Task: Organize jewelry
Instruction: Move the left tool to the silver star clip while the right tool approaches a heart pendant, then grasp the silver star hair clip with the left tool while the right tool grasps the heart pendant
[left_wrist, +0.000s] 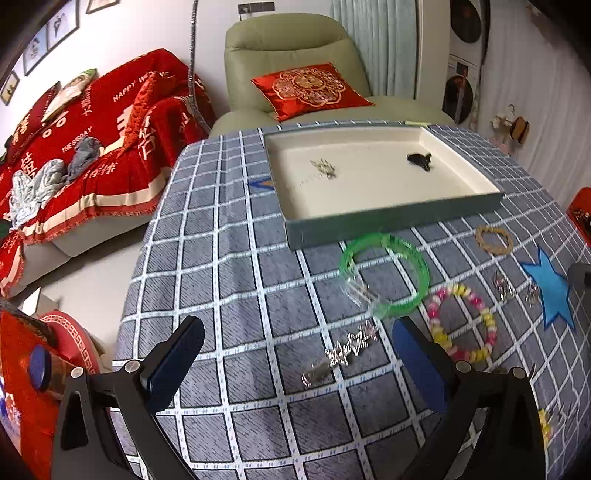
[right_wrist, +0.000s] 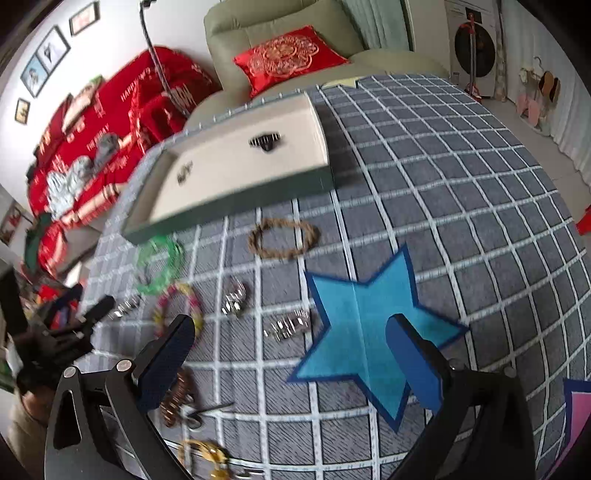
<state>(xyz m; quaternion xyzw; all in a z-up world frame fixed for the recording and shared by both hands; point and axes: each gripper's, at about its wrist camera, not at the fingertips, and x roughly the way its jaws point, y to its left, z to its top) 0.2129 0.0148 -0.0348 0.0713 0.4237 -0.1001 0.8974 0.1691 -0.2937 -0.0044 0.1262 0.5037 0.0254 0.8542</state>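
We're hovering both the left tool (left_wrist: 297, 360) and right tool (right_wrist: 290, 349) with jaws wide apart and empty, the silver clip (left_wrist: 351, 347) lying between the left one's fingers, so we're risking snagging the green bangle (left_wrist: 386, 275) just ahead.

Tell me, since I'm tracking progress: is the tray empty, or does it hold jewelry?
Not empty. The tray holds two pieces, a dark one and a silvery one; the rest lies on the tablecloth.
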